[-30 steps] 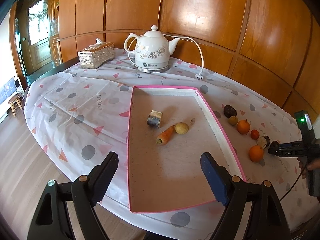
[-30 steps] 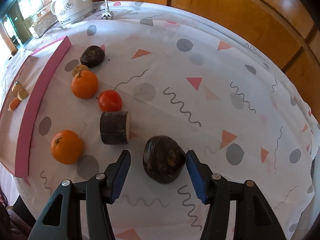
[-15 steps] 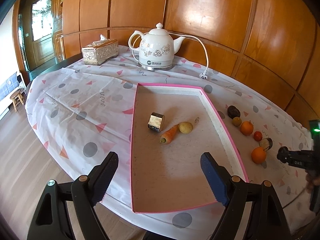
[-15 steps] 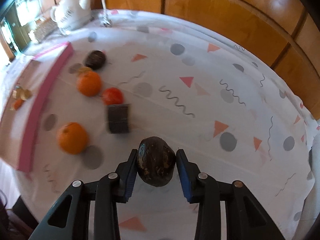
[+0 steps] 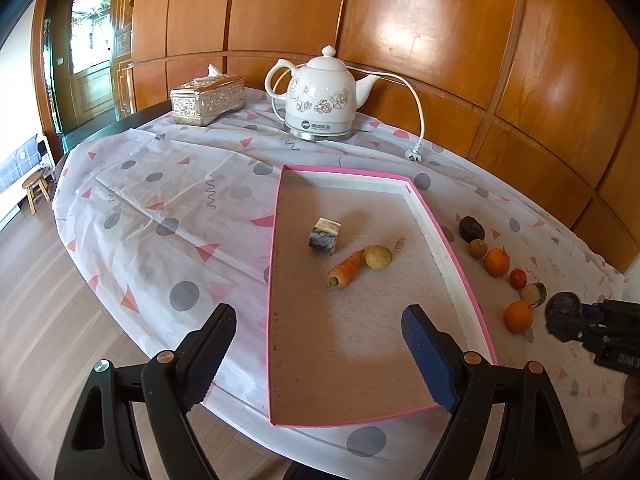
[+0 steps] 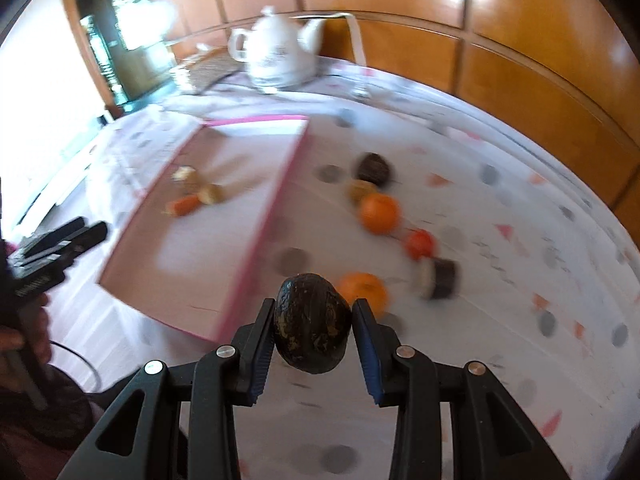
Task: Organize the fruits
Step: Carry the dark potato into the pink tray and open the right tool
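- Left wrist view: the left gripper [image 5: 320, 354] hangs over the near end of the pink tray [image 5: 476, 304], and its jaws are spread wide with nothing between them
- In the tray lie a carrot [image 5: 346, 270], a small yellow ball [image 5: 378, 257] touching the carrot's tip, and a gray block [image 5: 325, 235] just behind them
- On the cloth [image 5: 160, 200] to the right of the tray sits a row of fruits: a dark fruit [image 5: 471, 229] at the far end, then more, with an orange [image 5: 518, 316] at the near end
- At the right edge the right gripper [image 5: 566, 314] holds a dark round fruit [image 5: 564, 305] up above the cloth
- A white kettle [image 5: 320, 98] and a tissue box [image 5: 207, 98] stand at the far side of the table
- Right wrist view: this picture is blurry
- The right gripper [image 6: 313, 326] pinches the dark round fruit [image 6: 312, 322], with both pads pressed on its sides
- The fruit is off the cloth, near the tray's [image 6: 264, 216] right rim
- An orange [image 6: 364, 286] shows just behind it
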